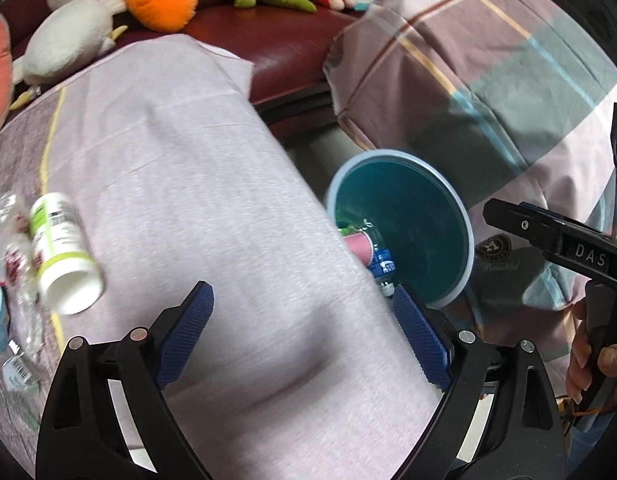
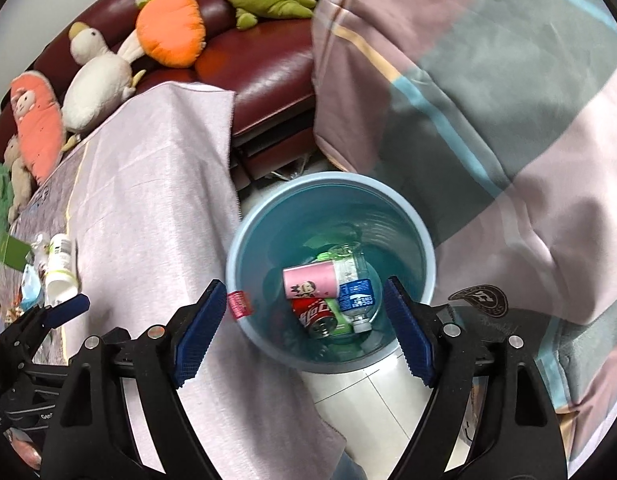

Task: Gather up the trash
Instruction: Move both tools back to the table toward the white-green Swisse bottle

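Both of my jaws stand wide open with nothing between them. My right gripper (image 2: 304, 320) hangs over a round blue bin (image 2: 244, 240) that stands on a pale tiled floor (image 2: 372, 400), between a table draped in a lilac cloth (image 2: 148, 200) and a striped bedcover (image 2: 508, 120). Inside the bin lie a pink cup (image 2: 310, 280), a red drinks can (image 2: 314, 314) and a clear bottle with a blue label (image 2: 358, 294), all on their sides and touching. My left gripper (image 1: 304, 328) is above the cloth-covered table, near the edge beside the bin. Still on the table, well away from the bin, a white bottle with a green label (image 1: 62, 252) lies on its side next to crumpled clear plastic (image 1: 12, 240). Plush toys (image 2: 168, 28) sit on a dark red sofa (image 2: 260, 64) behind.
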The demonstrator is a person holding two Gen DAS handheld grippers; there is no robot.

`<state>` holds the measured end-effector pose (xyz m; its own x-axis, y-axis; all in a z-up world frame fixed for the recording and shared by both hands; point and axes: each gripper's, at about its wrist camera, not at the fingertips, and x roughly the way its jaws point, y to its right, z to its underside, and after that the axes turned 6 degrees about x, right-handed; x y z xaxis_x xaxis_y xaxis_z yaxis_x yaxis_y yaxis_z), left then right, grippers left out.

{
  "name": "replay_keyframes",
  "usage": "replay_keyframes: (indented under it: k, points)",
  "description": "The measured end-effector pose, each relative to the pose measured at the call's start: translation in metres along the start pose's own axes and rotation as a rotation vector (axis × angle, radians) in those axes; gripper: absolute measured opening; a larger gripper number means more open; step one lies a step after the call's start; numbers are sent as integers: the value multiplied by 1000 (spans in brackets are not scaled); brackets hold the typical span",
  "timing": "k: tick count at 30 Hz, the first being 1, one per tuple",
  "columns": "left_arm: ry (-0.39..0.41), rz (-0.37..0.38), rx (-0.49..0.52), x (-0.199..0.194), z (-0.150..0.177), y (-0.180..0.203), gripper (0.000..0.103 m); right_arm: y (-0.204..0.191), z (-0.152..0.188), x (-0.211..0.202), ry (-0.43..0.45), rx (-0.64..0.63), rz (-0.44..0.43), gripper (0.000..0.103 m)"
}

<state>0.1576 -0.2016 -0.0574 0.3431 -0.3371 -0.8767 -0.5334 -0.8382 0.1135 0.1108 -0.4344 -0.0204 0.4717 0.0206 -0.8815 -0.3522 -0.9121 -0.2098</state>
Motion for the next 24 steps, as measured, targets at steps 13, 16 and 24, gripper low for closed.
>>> replay_keyframes:
  k: [13, 16, 24]
  points:
    - [81, -66, -175, -62, 43, -96, 92, -108, 16, -8, -34, -190, -27, 77]
    - [94, -89, -226, -75, 55, -126, 92, -141, 20, -5, -52, -249, -37, 77]
    - [138, -160, -403, -114, 78, -217, 92, -226, 27, 4, -88, -393, -53, 77]
